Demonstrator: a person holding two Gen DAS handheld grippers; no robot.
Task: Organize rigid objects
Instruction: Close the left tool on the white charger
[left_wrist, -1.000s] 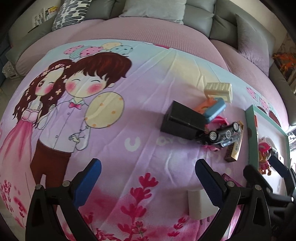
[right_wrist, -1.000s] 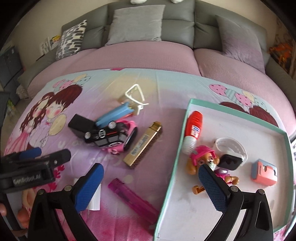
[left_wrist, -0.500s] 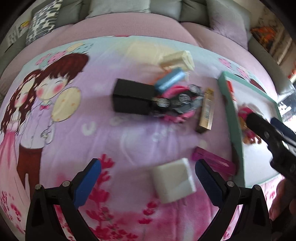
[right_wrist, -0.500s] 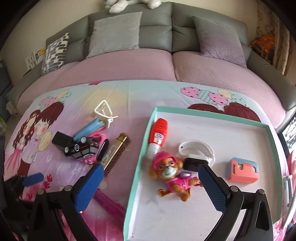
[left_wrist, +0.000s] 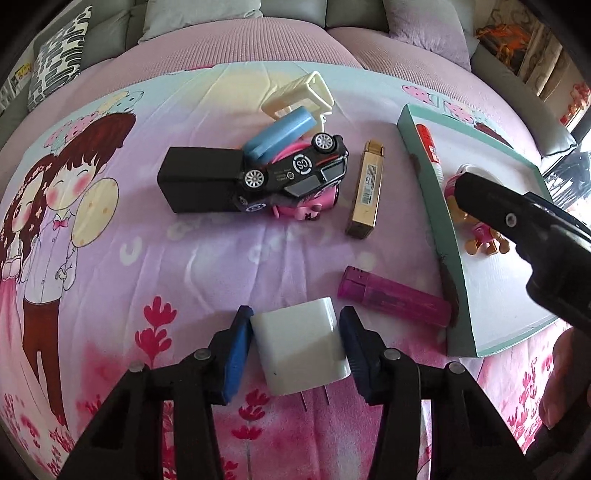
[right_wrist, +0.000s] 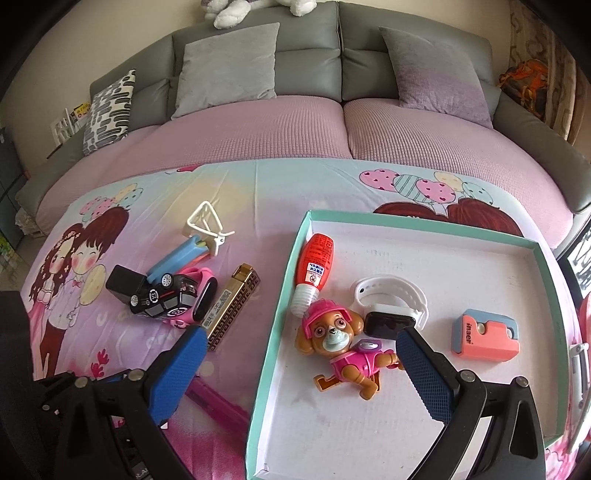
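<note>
White charger (left_wrist: 301, 347) between left hand-held gripper (left_wrist: 295, 345) pads, tray (left_wrist: 436, 206) edge right

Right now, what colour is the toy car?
Black, with white wheels; the car shows best in the left wrist view.

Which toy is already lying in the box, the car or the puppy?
The puppy in pink. It lies inside the teal-rimmed box, beside the red bottle. The black toy car sits outside on the bedsheet, tipped on the pile next to the black box.
</note>
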